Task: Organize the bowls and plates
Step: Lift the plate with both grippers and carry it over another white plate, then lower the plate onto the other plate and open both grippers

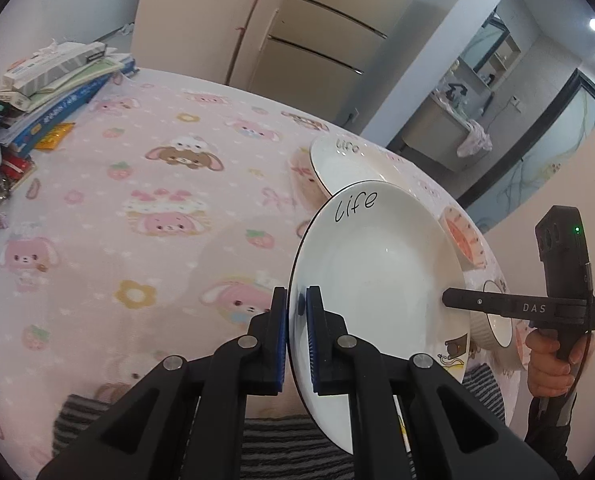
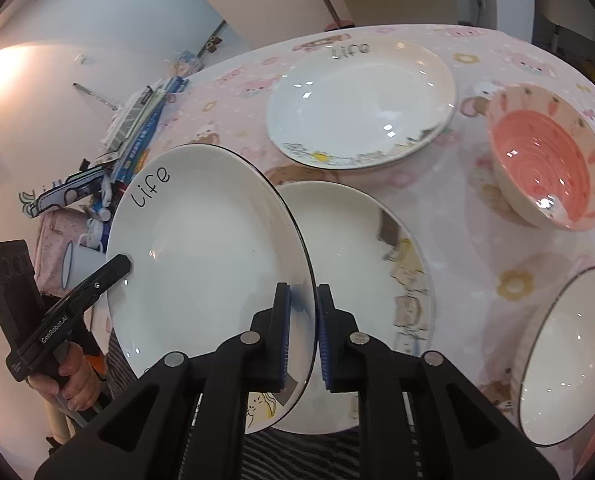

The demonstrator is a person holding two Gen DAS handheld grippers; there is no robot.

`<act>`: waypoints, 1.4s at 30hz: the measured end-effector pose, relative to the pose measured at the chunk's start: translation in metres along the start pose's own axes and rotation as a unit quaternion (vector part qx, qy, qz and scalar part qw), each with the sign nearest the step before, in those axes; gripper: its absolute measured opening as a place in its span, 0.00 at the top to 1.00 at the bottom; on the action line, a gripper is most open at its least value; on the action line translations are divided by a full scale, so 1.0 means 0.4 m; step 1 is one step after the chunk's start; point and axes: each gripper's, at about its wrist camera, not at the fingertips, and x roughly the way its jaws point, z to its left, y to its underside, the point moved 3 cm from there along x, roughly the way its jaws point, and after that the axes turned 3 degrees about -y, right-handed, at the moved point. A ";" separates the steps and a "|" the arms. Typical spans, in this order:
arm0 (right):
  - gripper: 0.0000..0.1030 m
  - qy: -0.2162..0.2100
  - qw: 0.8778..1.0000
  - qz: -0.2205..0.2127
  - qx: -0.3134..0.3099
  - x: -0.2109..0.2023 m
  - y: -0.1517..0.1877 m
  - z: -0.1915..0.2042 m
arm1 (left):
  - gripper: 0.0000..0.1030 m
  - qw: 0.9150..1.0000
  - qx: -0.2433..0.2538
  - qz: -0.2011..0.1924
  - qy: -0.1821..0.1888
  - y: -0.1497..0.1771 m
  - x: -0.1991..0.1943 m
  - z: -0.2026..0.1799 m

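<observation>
held plate (image 1: 377, 272) is up off the pink cartoon tablecloth (image 1: 137, 200), tilted steeply on edge, the word "life" at its far rim. left gripper (image 1: 297, 332) is clamped hard on the near rim: one blue pad on the plate's face, the other behind it, no gap to see. right gripper (image 2: 302, 332) has the opposite rim between its fingers too. the inner pad lies against the plate's face, but a thin slit shows beside the outer pad, so that side looks loosened, not biting. a hand (image 1: 549, 360) wraps the right gripper's handle.

below and just behind the lifted plate lies a third plate (image 2: 357, 280), flat on the cloth with a cartoon print along its edge. whether the two touch, can't tell. further back sits a second "life" plate (image 2: 361, 100), also flat, its white well showing only glints of light. right of that, the pink bowl (image 2: 549, 168) stands upright with its ringed coral inside in full view. nearest on the right is a white bowl (image 2: 569, 360) with a dark rim line, plain glaze inside. a stack of books (image 1: 57, 92) sits at the table's far left edge.
</observation>
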 end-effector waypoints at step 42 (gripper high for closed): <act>0.68 0.062 0.998 -0.007 0.007 0.021 0.086 -0.103 | 0.33 0.993 0.108 -0.036 -0.045 0.080 0.117 -0.083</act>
